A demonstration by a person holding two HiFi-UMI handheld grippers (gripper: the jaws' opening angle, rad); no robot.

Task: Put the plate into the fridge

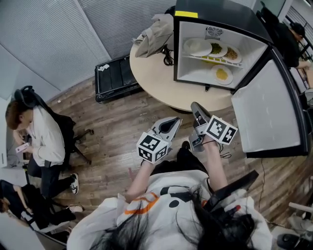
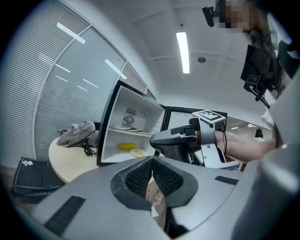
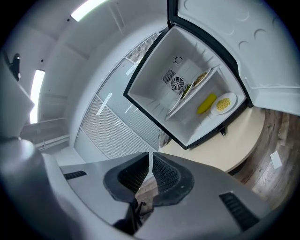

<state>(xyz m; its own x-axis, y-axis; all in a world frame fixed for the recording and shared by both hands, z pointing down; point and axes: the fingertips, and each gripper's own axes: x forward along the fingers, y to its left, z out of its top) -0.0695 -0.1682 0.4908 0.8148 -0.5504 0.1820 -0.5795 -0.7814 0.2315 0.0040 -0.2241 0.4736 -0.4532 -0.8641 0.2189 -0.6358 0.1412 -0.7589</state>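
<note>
Right hand-held gripper (image 1: 195, 106) near fridge door (image 1: 266, 112)

A round, pale counter (image 1: 156, 73) carries an open fridge (image 1: 220, 12) on its right part, a crumpled grey bag (image 1: 154, 34) at its far left and a black cable (image 1: 168, 56) just beside the fridge. The fridge's shelf (image 1: 193, 57) bears a white plate (image 1: 197, 47), a plate with greens (image 1: 216, 49) and a third plate (image 1: 231, 53) in a row. A plate of yellow food (image 1: 222, 73) lies on the fridge's bottom.

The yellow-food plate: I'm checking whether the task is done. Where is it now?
In the head view the yellow-food plate lies on the open fridge's floor, toward the right, just beneath the shelf carrying other plates.
</note>
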